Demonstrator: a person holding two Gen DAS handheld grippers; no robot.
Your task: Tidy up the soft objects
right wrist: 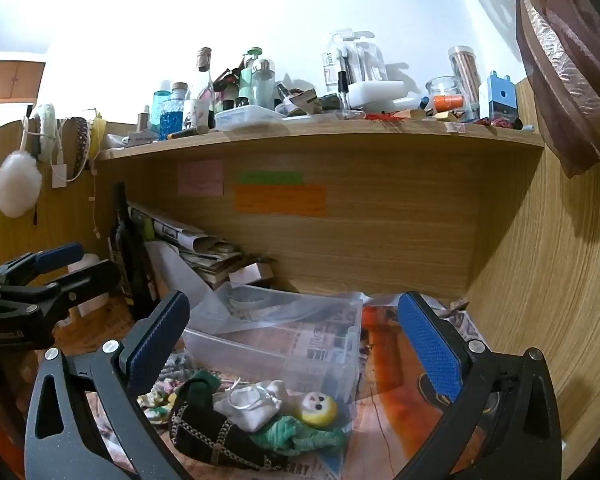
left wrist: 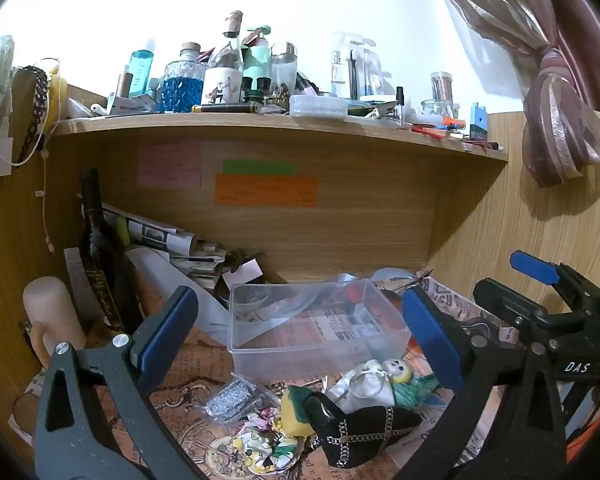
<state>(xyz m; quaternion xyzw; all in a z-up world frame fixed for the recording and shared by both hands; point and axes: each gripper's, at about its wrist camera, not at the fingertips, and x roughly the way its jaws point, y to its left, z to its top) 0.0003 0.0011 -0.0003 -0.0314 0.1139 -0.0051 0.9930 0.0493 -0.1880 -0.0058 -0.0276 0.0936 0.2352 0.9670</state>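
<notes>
Nothing is sitting yet in the clear rectangular plastic container (left wrist: pixel 320 320) except a loose plastic sheet — so the sorting looks barely begun. The soft things are lying in a heap on the printed paper just in front of it: a small yellow-headed rag doll in green (right wrist: pixel 312 416), a black chain-trimmed fabric pouch (left wrist: pixel 360 436) and a floral scrunchie (left wrist: pixel 266 446). The left gripper (left wrist: pixel 296 332) and right gripper (right wrist: pixel 296 340) are both hovering wide apart, gripping nothing.
</notes>
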